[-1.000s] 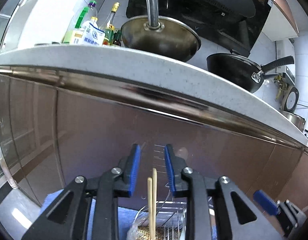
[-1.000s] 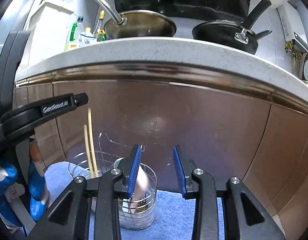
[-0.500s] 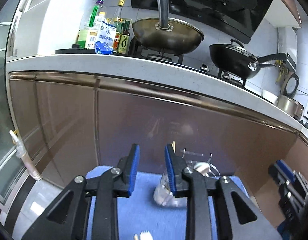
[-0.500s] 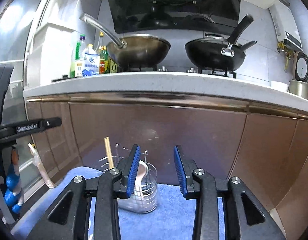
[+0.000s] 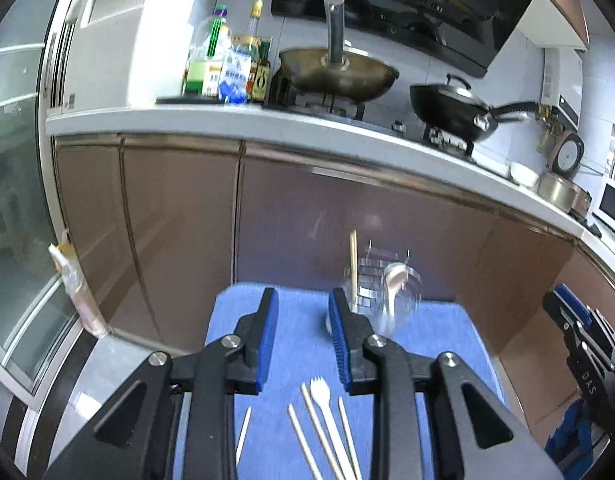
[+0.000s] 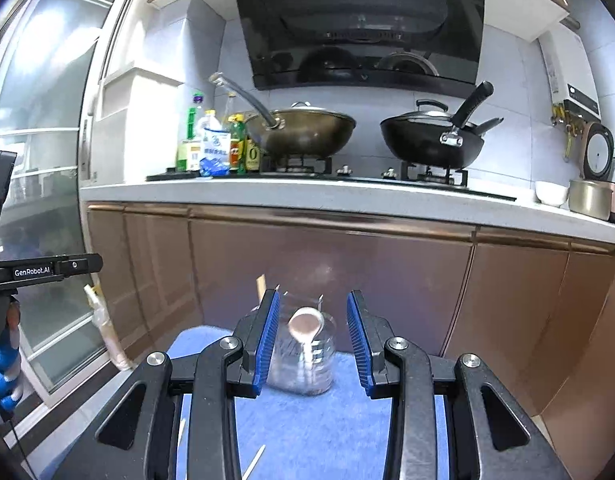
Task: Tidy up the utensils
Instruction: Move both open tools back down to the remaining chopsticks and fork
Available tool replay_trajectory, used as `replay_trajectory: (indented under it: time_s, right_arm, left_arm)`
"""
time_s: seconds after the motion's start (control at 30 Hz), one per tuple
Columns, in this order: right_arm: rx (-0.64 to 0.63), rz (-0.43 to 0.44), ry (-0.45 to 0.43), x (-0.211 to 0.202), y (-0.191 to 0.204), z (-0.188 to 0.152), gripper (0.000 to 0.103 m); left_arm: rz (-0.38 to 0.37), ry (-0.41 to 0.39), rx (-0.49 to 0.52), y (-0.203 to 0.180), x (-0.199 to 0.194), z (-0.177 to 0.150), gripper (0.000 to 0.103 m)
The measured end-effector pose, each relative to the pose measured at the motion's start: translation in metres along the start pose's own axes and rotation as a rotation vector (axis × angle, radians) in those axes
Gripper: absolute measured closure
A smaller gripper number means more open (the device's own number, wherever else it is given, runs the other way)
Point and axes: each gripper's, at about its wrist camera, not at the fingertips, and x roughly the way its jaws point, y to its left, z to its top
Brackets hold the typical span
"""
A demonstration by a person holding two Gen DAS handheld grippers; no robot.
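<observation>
Both claws were released and held nothing: the left claw (image 5: pixel 301 336) and the right claw (image 6: pixel 312 336). The wire holder (image 6: pixel 303 364) with a spoon (image 6: pixel 305 326) stood on the blue mat (image 5: pixel 299 320). A fork (image 5: pixel 321 394) and chopsticks (image 5: pixel 307 436) lay nearer.

Ahead of the left gripper (image 5: pixel 301 338) the blue mat (image 5: pixel 299 320) lies bare as far as the cabinet doors (image 5: pixel 179 232), which close off the far side. Ahead and to its right the wire holder (image 5: pixel 381 292) stands in the way, chopsticks (image 5: pixel 352 264) and a spoon (image 5: pixel 395 280) sticking up from it. Under the jaws lie loose sticks (image 5: pixel 307 440) and a fork (image 5: pixel 321 394). The same holder (image 6: pixel 303 356) sits straight ahead of the right gripper (image 6: pixel 312 338), with bare mat to its right.
</observation>
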Motion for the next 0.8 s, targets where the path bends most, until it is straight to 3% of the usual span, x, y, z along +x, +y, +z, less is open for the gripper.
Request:
replay_trajectory:
  time_s: [0.4,0.67,0.8]
  right_arm:
    - [-0.013,0.038,0.113,-0.045,0.019,-0.046,0.069]
    - [0.029,0.099,0.262,-0.025,0.017,-0.073,0.069]
    - [0.042,0.104,0.321,-0.010,0.013,-0.090,0.069]
  left_arm:
    - [-0.046,0.221,-0.037,0.019,-0.001,-0.073,0.078]
    - [-0.142,0.444,-0.066,0.014,0.042,-0.099,0.078]
    - [-0.154,0.517,-0.076,0.010,0.065,-0.105,0.079]
